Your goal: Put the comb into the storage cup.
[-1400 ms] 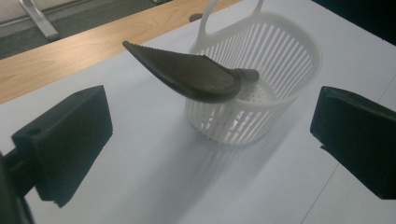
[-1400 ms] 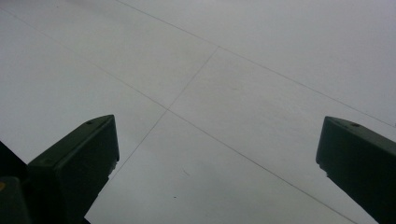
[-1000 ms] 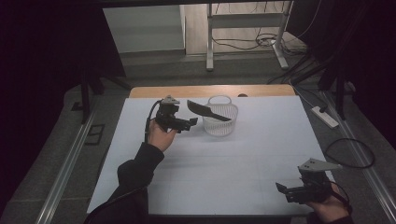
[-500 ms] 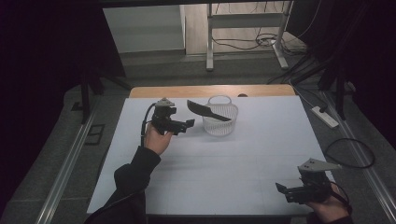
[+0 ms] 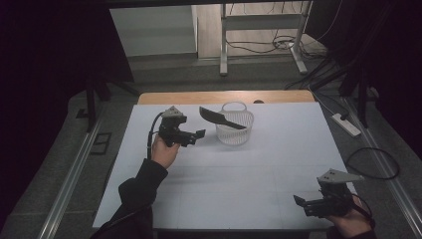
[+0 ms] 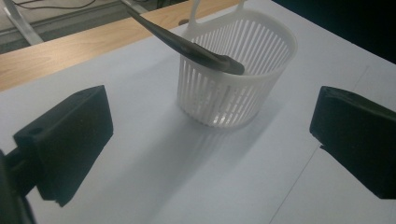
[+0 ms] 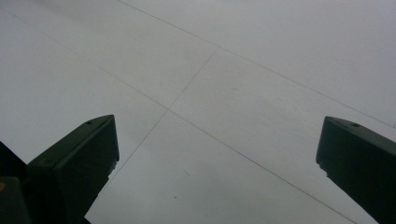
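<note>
High view: on the white table (image 5: 224, 184), a white slatted basket (image 5: 235, 124) at the far middle already holds a dark spatula (image 5: 219, 117), leaning out leftward. Left gripper (image 5: 194, 135), just beside it, and right gripper (image 5: 300, 203), near right, both gape empty; seemingly little remains.

This looks like a lab or recording studio rather than a home. A wooden table (image 5: 219, 96) covered by a plain white sheet (image 5: 249, 174) stands between black curtains (image 5: 50, 59) on the left and right. On the grey floor beyond lie loose cables (image 5: 263, 47), a metal stand's legs (image 5: 224, 45) and, at the right, a white power strip (image 5: 347, 124).
</note>
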